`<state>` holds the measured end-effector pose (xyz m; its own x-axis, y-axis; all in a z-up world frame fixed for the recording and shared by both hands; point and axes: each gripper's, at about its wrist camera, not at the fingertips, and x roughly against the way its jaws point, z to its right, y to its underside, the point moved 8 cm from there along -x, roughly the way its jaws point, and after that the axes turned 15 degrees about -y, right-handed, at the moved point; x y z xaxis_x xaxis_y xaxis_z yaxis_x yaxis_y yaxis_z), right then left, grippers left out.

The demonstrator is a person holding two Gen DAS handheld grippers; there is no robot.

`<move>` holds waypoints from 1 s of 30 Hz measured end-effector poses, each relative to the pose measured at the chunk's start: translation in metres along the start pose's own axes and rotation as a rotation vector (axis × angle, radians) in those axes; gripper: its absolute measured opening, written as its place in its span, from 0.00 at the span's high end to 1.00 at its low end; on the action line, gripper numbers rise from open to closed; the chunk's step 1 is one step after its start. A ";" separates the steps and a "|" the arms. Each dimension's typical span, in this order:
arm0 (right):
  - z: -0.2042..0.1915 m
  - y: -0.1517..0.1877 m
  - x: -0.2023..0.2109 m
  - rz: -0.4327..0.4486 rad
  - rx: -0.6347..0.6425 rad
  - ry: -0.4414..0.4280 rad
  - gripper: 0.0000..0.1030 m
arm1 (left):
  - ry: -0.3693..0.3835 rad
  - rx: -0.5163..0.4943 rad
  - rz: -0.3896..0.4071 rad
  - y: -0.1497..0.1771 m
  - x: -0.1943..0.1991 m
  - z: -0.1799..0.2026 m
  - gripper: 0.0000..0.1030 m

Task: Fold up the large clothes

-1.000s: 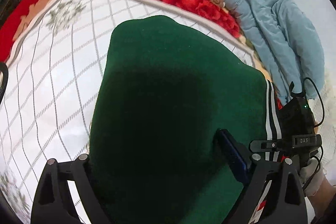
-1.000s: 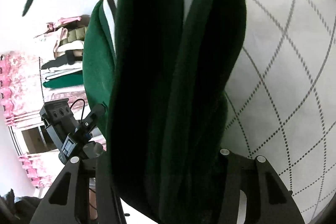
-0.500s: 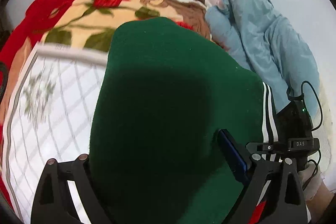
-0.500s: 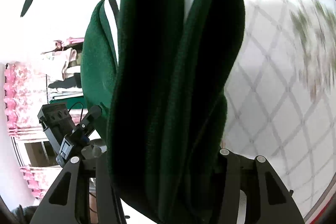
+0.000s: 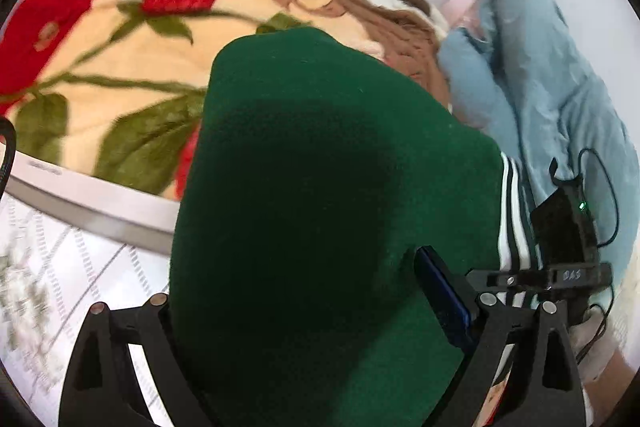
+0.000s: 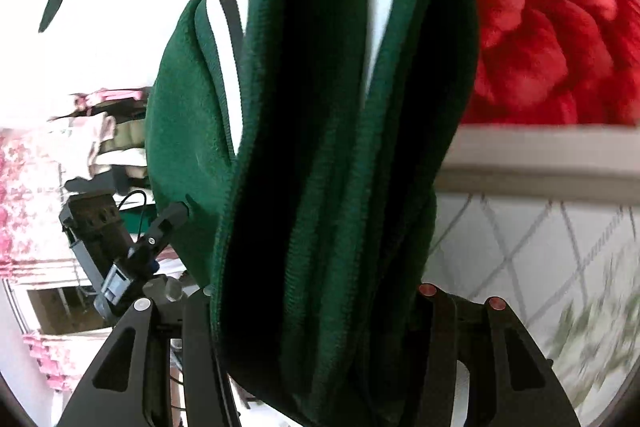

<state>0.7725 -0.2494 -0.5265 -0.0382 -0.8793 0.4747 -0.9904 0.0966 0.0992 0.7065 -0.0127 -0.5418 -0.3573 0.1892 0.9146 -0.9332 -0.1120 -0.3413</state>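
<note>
You grip the folded dark-green fleece garment with white stripes (image 5: 320, 207), left gripper (image 5: 320, 339) and right gripper (image 6: 316, 347) each clamped on its thick layers, so the bundle rides intact above the red rose-print blanket (image 5: 120, 75).

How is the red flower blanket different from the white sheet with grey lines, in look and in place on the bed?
The red flower blanket is plush, with big red roses and green leaves on cream; the white sheet is flat, with a thin grey diamond grid. The blanket lies farther from the grippers, toward the wall; the sheet lies nearer, ending in a plain grey border. Both are partly hidden by the green garment.
</note>
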 end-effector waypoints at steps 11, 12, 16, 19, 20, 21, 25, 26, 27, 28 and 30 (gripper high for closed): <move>0.048 -0.030 -0.025 0.049 -0.005 0.231 0.27 | -0.202 -0.165 -0.038 0.012 -0.039 -0.006 0.10; 0.041 -0.029 -0.025 0.064 0.018 0.288 0.22 | -0.242 -0.169 -0.018 0.017 -0.029 -0.007 0.10; -0.011 -0.017 -0.030 0.146 0.109 0.522 0.20 | -0.364 -0.190 0.033 0.038 0.005 -0.011 0.07; -0.005 0.007 0.008 0.193 0.173 0.614 0.10 | -0.438 -0.190 0.073 0.050 0.035 -0.006 0.02; -0.015 0.018 0.010 0.205 0.195 0.636 0.03 | -0.448 -0.183 0.090 0.051 0.044 -0.003 0.02; -0.027 0.032 0.010 0.218 0.216 0.657 0.01 | -0.457 -0.175 0.110 0.054 0.056 0.000 0.02; -0.038 0.115 0.050 0.280 0.292 0.727 0.00 | -0.495 -0.133 0.169 0.074 0.116 0.012 0.02; -0.046 0.131 0.055 0.294 0.301 0.755 0.00 | -0.498 -0.123 0.178 0.078 0.129 0.014 0.02; -0.058 0.148 0.063 0.311 0.315 0.794 0.00 | -0.502 -0.114 0.189 0.083 0.146 0.016 0.02; -0.067 0.164 0.068 0.322 0.327 0.811 0.00 | -0.506 -0.101 0.203 0.089 0.165 0.018 0.02; -0.093 0.195 0.088 0.372 0.350 0.847 0.00 | -0.510 -0.091 0.228 0.097 0.198 0.024 0.02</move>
<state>0.5881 -0.2647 -0.3838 -0.3825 -0.1833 0.9056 -0.9232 0.0359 -0.3827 0.5462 -0.0096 -0.3885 -0.5074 -0.3282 0.7968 -0.8423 -0.0064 -0.5390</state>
